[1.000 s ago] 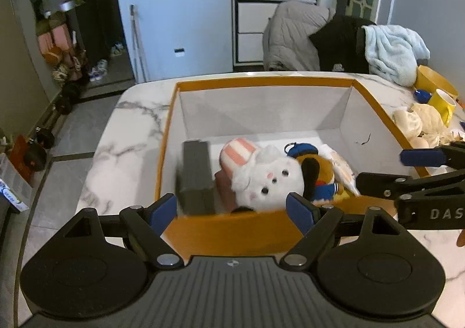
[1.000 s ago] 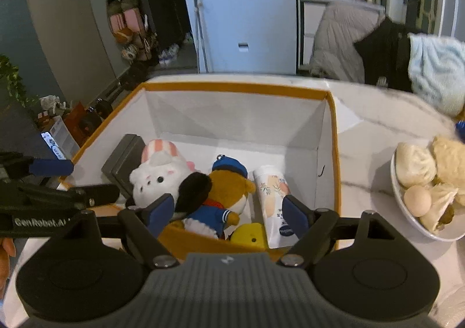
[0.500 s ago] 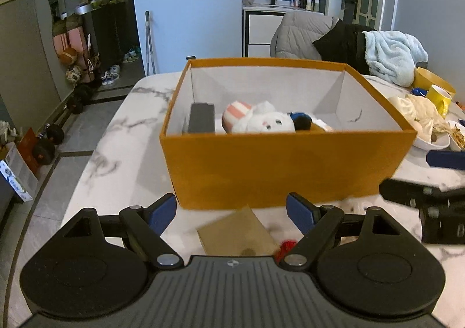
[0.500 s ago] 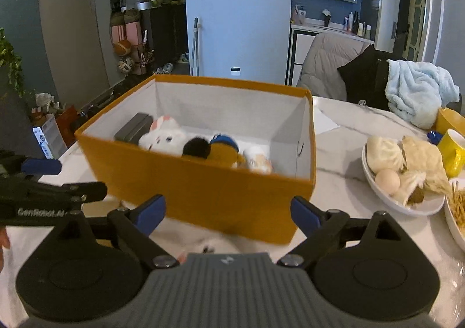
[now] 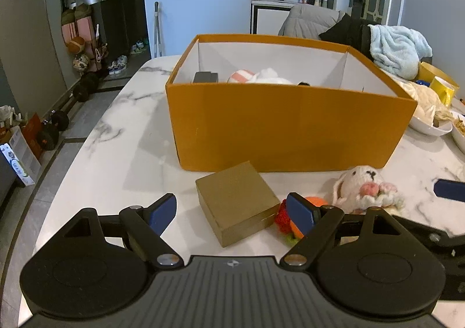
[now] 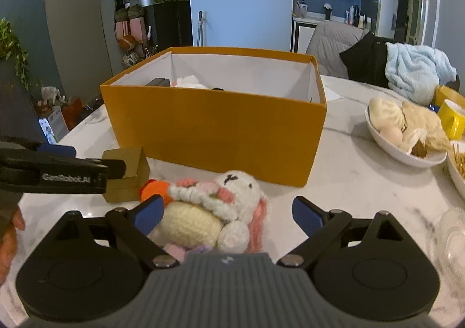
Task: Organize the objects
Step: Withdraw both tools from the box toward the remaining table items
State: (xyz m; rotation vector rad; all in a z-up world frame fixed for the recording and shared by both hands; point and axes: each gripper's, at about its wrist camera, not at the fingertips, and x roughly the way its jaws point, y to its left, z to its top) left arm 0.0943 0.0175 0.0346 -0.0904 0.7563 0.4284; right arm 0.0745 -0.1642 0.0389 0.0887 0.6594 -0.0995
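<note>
An orange storage box (image 5: 290, 124) stands on the marble table and holds a grey case and plush toys. In front of it sits a small brown cardboard box (image 5: 237, 200), between the fingertips of my open left gripper (image 5: 232, 207), untouched. A knitted white rabbit (image 6: 232, 194) with an orange knit piece (image 6: 155, 187) lies beside the brown box (image 6: 130, 159). My right gripper (image 6: 229, 207) hovers over the rabbit with its jaws opening; the rabbit lies between them, close to the left finger, not pressed. The left gripper's finger (image 6: 72, 174) shows at the left.
A white bowl of buns (image 6: 407, 150), a yellow mug (image 6: 453, 121) and a glass dish (image 6: 453, 235) stand to the right. A light blue towel (image 6: 415, 72) hangs on a chair behind. The table's rounded edge (image 5: 72, 171) runs along the left, with dumbbells on the floor below.
Both grippers drew back from above the orange box and sank toward the table's front. The brown box and the knitted rabbit came into view. The right jaws widened.
</note>
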